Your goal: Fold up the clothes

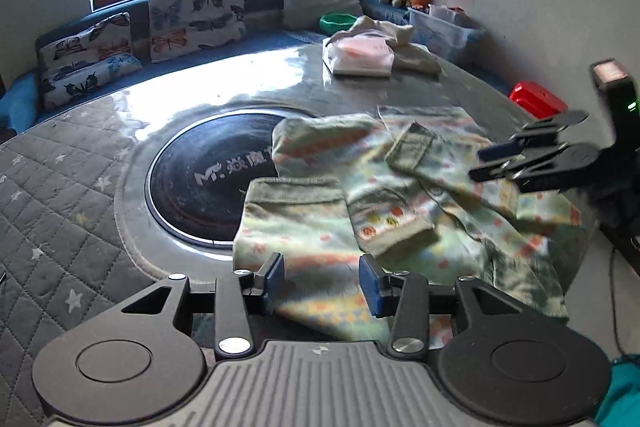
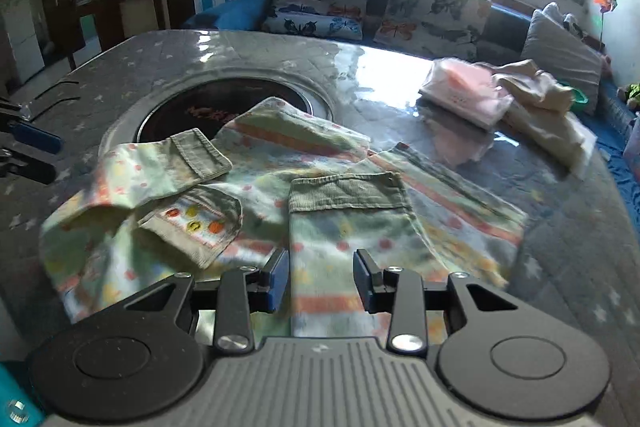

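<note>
A pastel patterned garment (image 1: 400, 195) lies rumpled on the bench (image 1: 80, 187). Left gripper (image 1: 322, 281) and right gripper (image 2: 321, 279) hover released above its near sleeves.

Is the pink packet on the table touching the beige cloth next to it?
Touching. In the right wrist view the beige cloth lies over the far edge of the pink packet, with no gap between them.

Right tool (image 2: 321, 277) open above patterned garment (image 2: 360, 195) on quilted table (image 2: 568, 251).
</note>
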`<state>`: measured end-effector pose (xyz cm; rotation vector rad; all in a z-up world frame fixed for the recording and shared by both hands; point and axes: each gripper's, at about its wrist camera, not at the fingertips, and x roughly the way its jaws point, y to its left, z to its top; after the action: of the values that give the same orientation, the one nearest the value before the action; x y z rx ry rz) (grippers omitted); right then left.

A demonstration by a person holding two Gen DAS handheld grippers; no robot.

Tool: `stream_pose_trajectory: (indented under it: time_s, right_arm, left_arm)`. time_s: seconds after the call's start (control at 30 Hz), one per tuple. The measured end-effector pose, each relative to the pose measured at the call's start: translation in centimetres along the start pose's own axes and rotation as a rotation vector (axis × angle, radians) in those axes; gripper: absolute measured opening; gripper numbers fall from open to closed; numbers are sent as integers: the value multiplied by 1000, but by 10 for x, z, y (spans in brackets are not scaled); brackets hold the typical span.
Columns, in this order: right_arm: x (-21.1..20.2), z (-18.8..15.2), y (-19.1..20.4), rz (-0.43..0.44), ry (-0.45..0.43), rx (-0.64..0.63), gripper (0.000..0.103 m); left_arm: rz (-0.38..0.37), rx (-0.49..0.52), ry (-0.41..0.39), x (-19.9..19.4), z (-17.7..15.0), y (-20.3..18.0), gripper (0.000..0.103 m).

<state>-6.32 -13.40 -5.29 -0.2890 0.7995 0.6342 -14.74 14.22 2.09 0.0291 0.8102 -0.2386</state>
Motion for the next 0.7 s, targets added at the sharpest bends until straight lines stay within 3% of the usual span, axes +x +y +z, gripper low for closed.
stream_pose_trajectory:
  time_s: [0.3, 0.37, 0.7]
  right_arm:
    - [36, 1, 11, -14, 38, -13, 32]
    - [35, 1, 12, -35, 28, -19, 7]
    - [-21, -12, -16, -183, -99, 58, 2]
  left_arm:
    - [-44, -39, -27, 19, 13, -6, 50]
    - [-53, -42, -33, 23, 15, -10, 52]
    - [-56, -58, -1, 57, 20, -16, 56]
